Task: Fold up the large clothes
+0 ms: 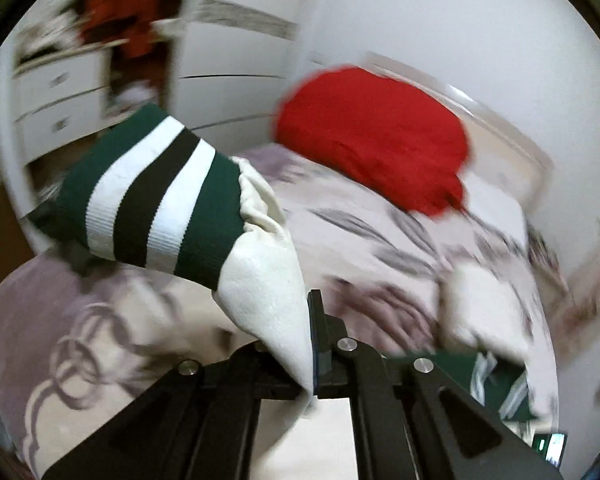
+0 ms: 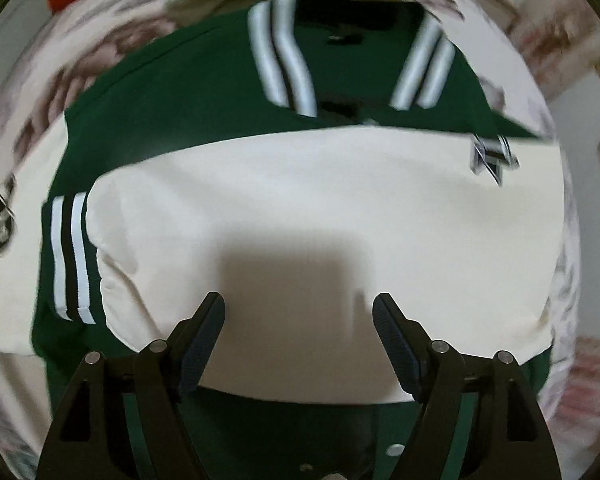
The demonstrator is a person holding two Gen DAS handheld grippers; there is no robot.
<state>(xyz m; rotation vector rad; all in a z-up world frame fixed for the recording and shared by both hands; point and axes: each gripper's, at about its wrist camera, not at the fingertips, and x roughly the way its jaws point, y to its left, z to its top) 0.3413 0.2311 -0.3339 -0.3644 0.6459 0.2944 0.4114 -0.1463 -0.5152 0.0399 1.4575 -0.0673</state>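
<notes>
While one cream leather-look sleeve (image 2: 320,216) already lies folded across the dark green varsity jacket (image 2: 172,92) on the patterned bedspread (image 1: 380,240), the left tongs (image 1: 313,344) pinch the other sleeve (image 1: 260,288) aloft (striped cuff dangling). Right tongs (image 2: 299,312) hover wide, holding nothing. Judging by this, the folding is roughly midway.

Left tool (image 1: 314,344) apparently clamped on sleeve (image 1: 260,280), right tool (image 2: 299,312) spread wide

1. The bed (image 1: 380,240) carried a pale cover with grey-mauve patterns.
2. A red pillow (image 1: 372,140) lay near its head.
3. White drawers (image 1: 56,96) stood at the left.
4. The wall (image 1: 460,28) behind was plain white.
</notes>
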